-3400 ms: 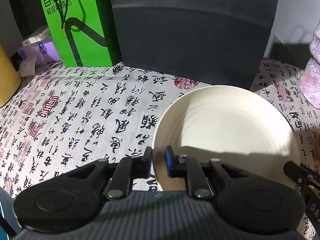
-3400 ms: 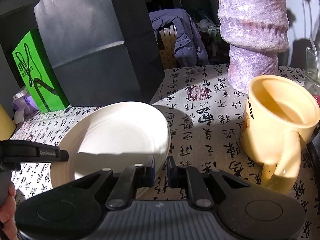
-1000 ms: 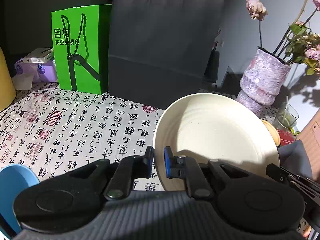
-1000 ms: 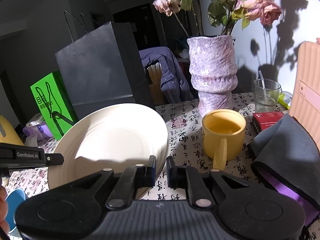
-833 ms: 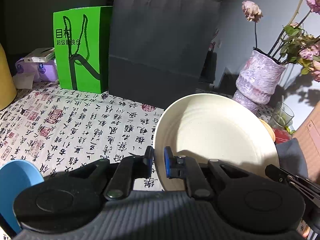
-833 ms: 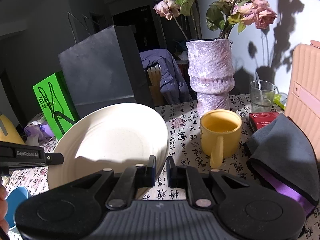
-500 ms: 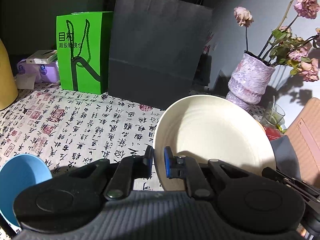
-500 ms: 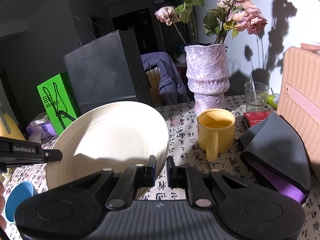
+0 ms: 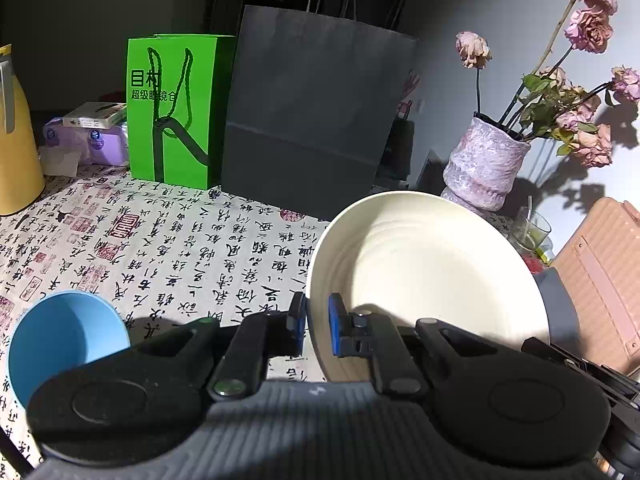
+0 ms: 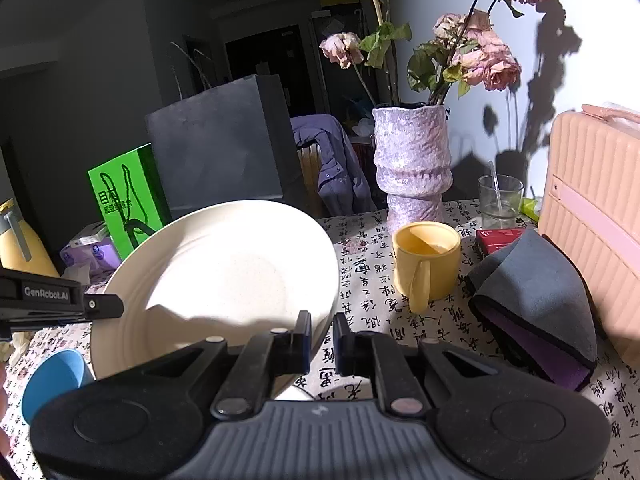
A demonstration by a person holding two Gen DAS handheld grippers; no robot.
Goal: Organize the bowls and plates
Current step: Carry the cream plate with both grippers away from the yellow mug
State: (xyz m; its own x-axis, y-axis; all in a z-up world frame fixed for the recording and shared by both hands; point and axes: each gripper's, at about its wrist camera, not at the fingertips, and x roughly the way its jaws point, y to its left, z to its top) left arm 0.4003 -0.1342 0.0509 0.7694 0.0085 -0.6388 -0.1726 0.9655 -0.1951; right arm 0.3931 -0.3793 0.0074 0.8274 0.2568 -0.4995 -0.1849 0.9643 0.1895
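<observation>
Plate point(image 9: 424, 276) now rides high above the table, where it lay flat seconds ago; our left gripper point(image 9: 318, 326) and right gripper point(image 10: 322, 338) clamp its rim. Blue bowl point(image 9: 66, 340) has come into view at eight o'clock, likely our stacking spot.

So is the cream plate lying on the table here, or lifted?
Lifted and tilted. The cream plate is pinched at opposite rim edges by the left gripper and right gripper, with the tablecloth visible below it.
</observation>
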